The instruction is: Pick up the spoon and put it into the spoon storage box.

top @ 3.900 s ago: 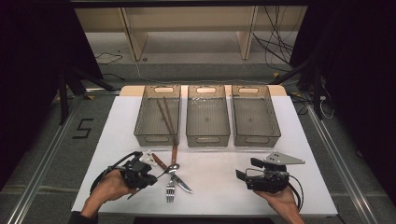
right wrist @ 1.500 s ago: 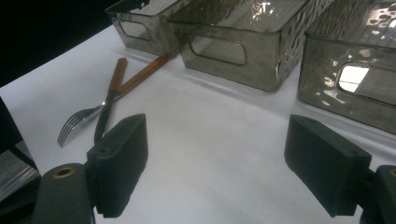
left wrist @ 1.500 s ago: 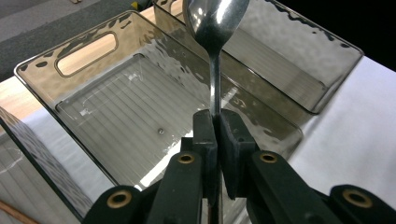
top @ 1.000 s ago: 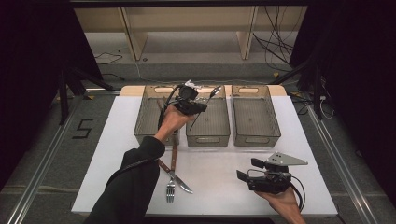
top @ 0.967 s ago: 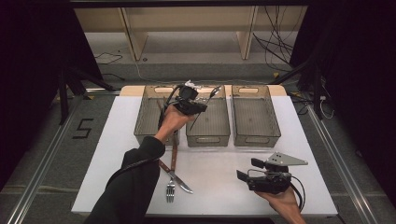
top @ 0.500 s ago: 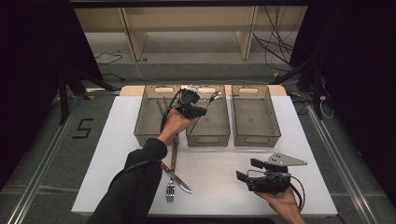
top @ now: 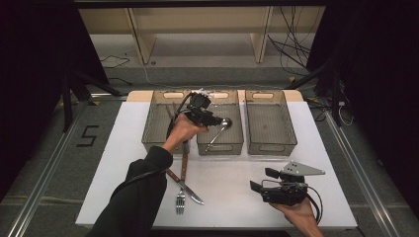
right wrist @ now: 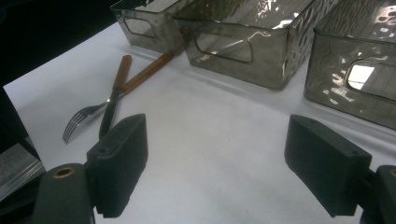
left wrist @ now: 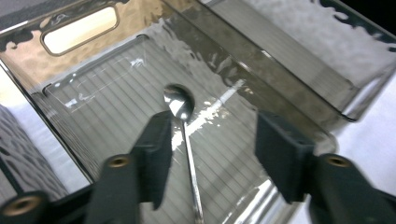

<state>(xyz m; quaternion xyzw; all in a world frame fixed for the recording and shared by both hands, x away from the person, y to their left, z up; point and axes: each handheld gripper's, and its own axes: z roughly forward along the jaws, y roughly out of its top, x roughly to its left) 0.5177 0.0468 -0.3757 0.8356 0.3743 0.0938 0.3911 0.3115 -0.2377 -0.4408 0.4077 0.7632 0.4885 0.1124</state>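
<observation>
Sorting cutlery by kind. Left tongs over middle bin near table's far edge; jaws have just been opening, spoon lies loose between them on bin floor. Right tongs wide, idle, empty near front edge. Fork and knife await.

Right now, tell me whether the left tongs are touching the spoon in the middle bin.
Apart. The left gripper view shows the left tongs open, with bin floor visible between each pad and the spoon in the middle bin.
</observation>
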